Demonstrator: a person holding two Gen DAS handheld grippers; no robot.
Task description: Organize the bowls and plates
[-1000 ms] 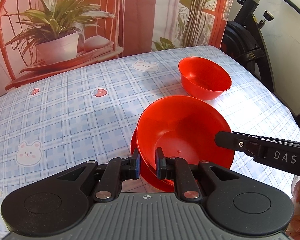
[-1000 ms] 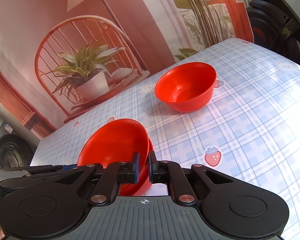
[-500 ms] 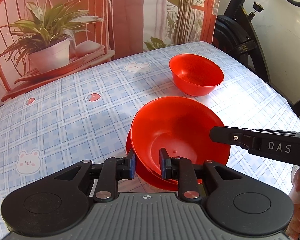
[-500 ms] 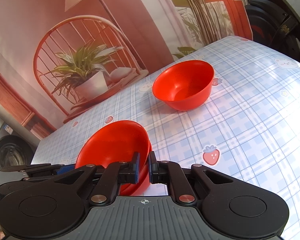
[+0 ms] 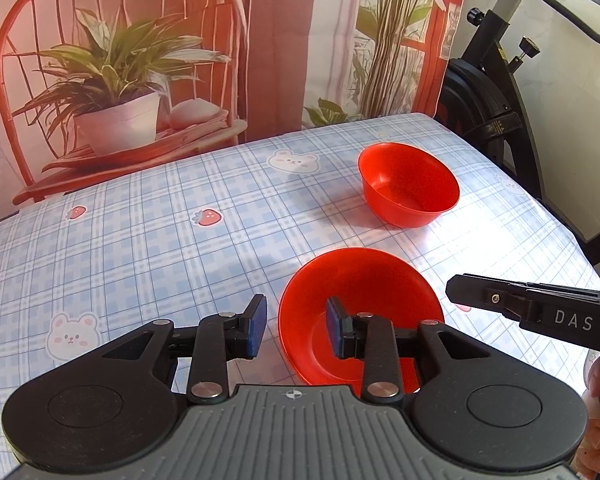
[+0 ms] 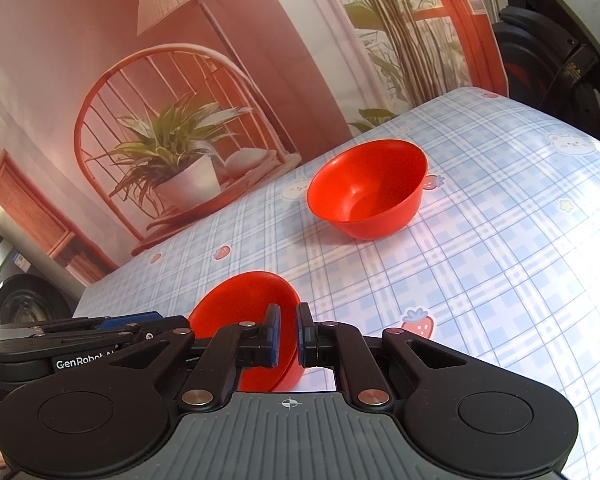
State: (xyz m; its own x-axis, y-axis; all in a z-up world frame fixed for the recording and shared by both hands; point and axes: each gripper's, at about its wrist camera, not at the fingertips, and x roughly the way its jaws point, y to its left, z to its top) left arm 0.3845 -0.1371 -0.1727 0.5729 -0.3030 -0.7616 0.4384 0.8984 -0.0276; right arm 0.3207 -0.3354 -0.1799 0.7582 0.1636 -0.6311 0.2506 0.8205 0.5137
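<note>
A red bowl (image 5: 360,292) sits on the table close in front of me, stacked in another red dish whose edge shows below it; it also shows in the right wrist view (image 6: 244,304). My left gripper (image 5: 296,328) is open, its jaws standing either side of the bowl's near left rim without gripping. My right gripper (image 6: 287,334) is shut on the bowl's right rim; in the left wrist view its fingers (image 5: 500,300) reach in from the right. A second red bowl (image 5: 408,184) stands farther back, also seen in the right wrist view (image 6: 368,188).
The table (image 5: 140,232) has a blue checked cloth with bears and strawberries. A printed backdrop with a plant and chair hangs behind. An exercise bike (image 5: 496,92) stands past the table's right edge.
My left gripper has opened and let go of the near bowl's rim, and has drawn back and up. The right gripper stays shut on the rim.
</note>
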